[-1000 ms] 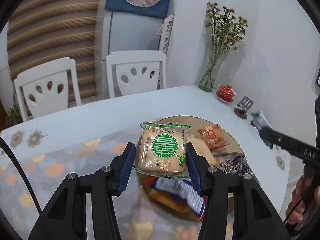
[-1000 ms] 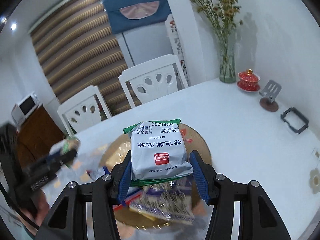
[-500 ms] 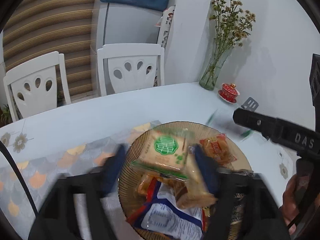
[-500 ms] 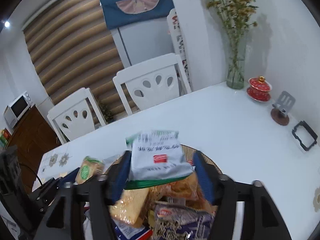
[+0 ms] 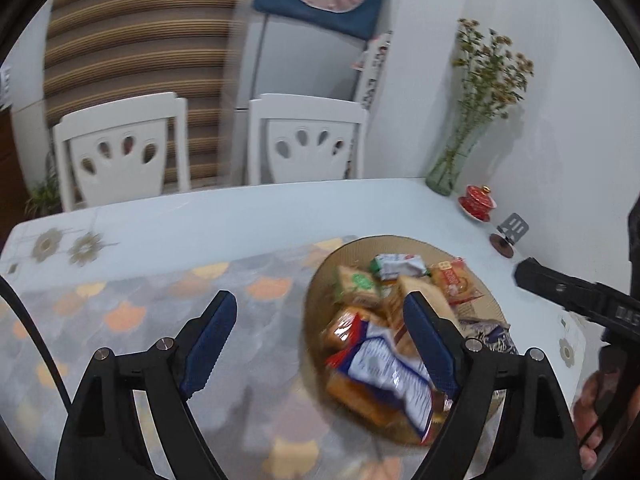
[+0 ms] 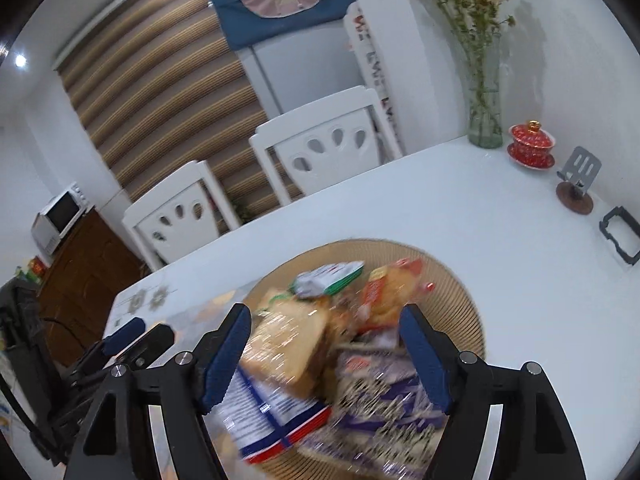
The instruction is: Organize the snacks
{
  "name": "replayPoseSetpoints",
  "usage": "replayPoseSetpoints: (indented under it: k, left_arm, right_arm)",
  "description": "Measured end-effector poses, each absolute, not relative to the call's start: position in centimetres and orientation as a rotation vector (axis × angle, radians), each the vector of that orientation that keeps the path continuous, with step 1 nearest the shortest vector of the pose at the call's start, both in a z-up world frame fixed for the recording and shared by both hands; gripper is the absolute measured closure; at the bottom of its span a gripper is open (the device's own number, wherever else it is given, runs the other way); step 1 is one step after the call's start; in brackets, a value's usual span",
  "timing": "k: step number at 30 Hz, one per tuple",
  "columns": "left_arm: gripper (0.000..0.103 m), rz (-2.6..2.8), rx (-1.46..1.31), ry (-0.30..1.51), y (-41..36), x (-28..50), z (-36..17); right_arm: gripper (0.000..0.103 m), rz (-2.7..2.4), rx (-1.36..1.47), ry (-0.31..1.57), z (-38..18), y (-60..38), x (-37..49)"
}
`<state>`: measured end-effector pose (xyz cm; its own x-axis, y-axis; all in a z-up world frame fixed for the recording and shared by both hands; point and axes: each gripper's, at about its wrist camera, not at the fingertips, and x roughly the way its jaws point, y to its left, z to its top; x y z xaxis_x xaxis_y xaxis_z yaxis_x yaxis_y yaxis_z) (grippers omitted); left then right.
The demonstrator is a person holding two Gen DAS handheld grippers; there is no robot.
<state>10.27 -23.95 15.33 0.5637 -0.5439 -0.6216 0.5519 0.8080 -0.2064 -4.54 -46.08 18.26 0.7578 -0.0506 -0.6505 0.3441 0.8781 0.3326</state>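
Resting on the white table (image 5: pixel 248 220), a round woven tray (image 6: pixel 460 292) holds a loose heap of wrapped snacks and serves as the landmark for everything else. The left gripper (image 5: pixel 320 340) hangs above the tray's left edge with its jaws spread wide and nothing between them; its right blue pad overlaps the tray, its left pad sits over the patterned table mat (image 5: pixel 140 312) beside the tray. The right gripper (image 6: pixel 324 354) is likewise spread wide and empty, held above the near side of the tray. On the tray, a white packet with a green edge (image 6: pixel 330 278) lies at the far side, a green-labelled cake packet (image 5: pixel 358 286) lies just left of it, and an orange-red packet (image 5: pixel 454 280) lies to its right. Nearer, a blue-and-white packet (image 5: pixel 390 376) and a purple patterned packet (image 6: pixel 384 396) lie at the front of the heap; both are blurred. Beyond the tray, at the table's far right corner, stand a glass vase of dried flowers (image 6: pixel 484 120) and a red lidded cup (image 6: pixel 531 146), and two white chairs (image 5: pixel 308 140) sit behind the table.
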Motion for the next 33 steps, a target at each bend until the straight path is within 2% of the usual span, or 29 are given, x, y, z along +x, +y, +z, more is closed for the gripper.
replayPoseSetpoints:
  k: [4, 5, 6, 7, 14, 20, 27, 33]
  left_arm:
    - [0.017, -0.53, 0.053, 0.676, -19.4, 7.1, 16.5]
    - [0.012, -0.499, 0.061, 0.668, -18.6, 6.6, 16.5]
    - [0.005, -0.44, 0.071, 0.655, -17.2, 5.6, 16.4]
    - [0.002, -0.381, 0.074, 0.645, -15.7, 4.7, 16.0]
    - [0.001, -0.142, 0.161, 0.724, -7.3, 0.5, 9.5]
    - [0.001, -0.022, 0.086, 0.83, -1.0, -0.3, 4.4]
    - [0.003, 0.008, 0.048, 0.883, 0.1, 0.5, 1.4]
    - [0.002, 0.02, 0.062, 0.88, -0.1, 0.7, 1.2]
  right_arm:
    - [0.025, -0.131, 0.389, 0.64, 20.3, -41.4, -6.7]
    - [0.022, -0.105, 0.373, 0.63, 20.4, -39.9, -7.1]
    - [0.013, -0.075, 0.363, 0.619, 20.3, -38.5, -7.5]
    - [0.007, -0.042, 0.36, 0.615, 19.9, -37.2, -7.7]
    - [0.007, 0.102, 0.201, 0.755, 12.0, -24.7, -6.4]
    - [0.007, 0.033, 0.089, 0.857, 4.6, -20.4, -5.3]
    - [0.007, -0.035, 0.092, 0.874, 1.8, -21.3, -4.7]
    - [0.007, -0.067, 0.09, 0.863, 1.9, -21.3, -4.7]
